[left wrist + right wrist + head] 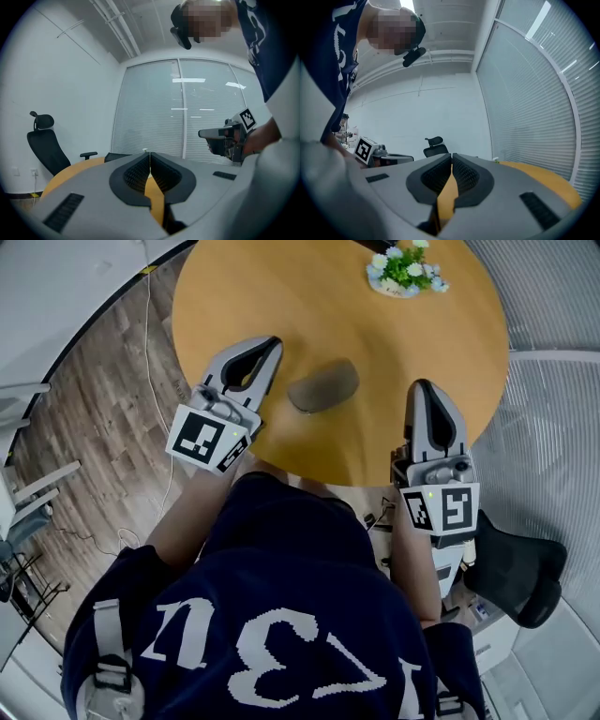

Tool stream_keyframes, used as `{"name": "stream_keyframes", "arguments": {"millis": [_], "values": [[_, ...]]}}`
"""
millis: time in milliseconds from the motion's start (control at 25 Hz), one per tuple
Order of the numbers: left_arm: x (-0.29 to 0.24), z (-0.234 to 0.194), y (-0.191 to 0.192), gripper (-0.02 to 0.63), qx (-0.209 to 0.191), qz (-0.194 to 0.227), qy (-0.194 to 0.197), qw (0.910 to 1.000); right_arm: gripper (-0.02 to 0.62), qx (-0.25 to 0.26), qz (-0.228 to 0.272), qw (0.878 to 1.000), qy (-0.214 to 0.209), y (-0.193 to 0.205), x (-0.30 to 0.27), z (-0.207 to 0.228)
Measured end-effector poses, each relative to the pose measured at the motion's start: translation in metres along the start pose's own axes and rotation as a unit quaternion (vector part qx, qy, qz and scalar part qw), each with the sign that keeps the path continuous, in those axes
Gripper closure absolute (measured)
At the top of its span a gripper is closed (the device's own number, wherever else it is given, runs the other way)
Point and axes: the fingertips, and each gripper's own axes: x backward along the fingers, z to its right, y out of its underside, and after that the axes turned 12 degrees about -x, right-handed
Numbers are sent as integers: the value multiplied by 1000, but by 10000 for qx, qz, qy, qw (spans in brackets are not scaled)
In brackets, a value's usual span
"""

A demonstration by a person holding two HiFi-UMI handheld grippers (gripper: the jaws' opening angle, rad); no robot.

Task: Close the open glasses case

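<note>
Head view, looking steeply down over the person's dark blue top (281, 615) with its large white lettering: a round wooden table (281, 287) fills the upper half of the scene. The glasses case (323, 386), grey and oval, lies on the tabletop near the edge closest to the person. From above its lid appears to be down, and none of its inside or contents can be seen.

The left gripper (270, 343) is held just left of the case, its tip near the case's left end but apart from it. The right gripper (426, 390) is held to the right of the case, farther off, over the table's near right edge. The case lies between the two.

Left gripper view: the ribbed black pads are pressed together, with nothing pinched between them; only a sliver of orange tabletop shows below the seam. Right gripper view: the pads likewise meet, with nothing between them.

At the far side of the table, well apart from the case, a small pale holder contains a bunch of flowers (405, 266), white and pale blue blooms among green leaves. A black office chair (520, 568) stands on the floor to the person's right, beside the table.
</note>
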Motion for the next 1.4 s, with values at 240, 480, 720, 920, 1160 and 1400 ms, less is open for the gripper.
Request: {"name": "stream_keyframes", "arguments": {"millis": [240,480,720,920,1160,1400], "values": [[3,6,27,591,114,-261,269,9992,568,-231,-803,9964,-105,68,-2,0],[-7,28,69,591,186,-595,803,9948,478,-570,-2133,9728,-696,166,-4,-15],[-22,60,112,591,156,-1062,1428,9839,471,-351,-3109,9478,-606,231,2,-13],[-28,89,155,577,456,-1641,2076,9633,471,-216,-3544,9334,-527,264,-3,-7],[-25,114,192,402,493,-2393,2619,9337,471,-216,-3679,9285,-443,280,-10,-4],[-30,113,203,380,770,-2617,2546,9278,480,-147,-3489,9363,-361,270,-31,7]]}}
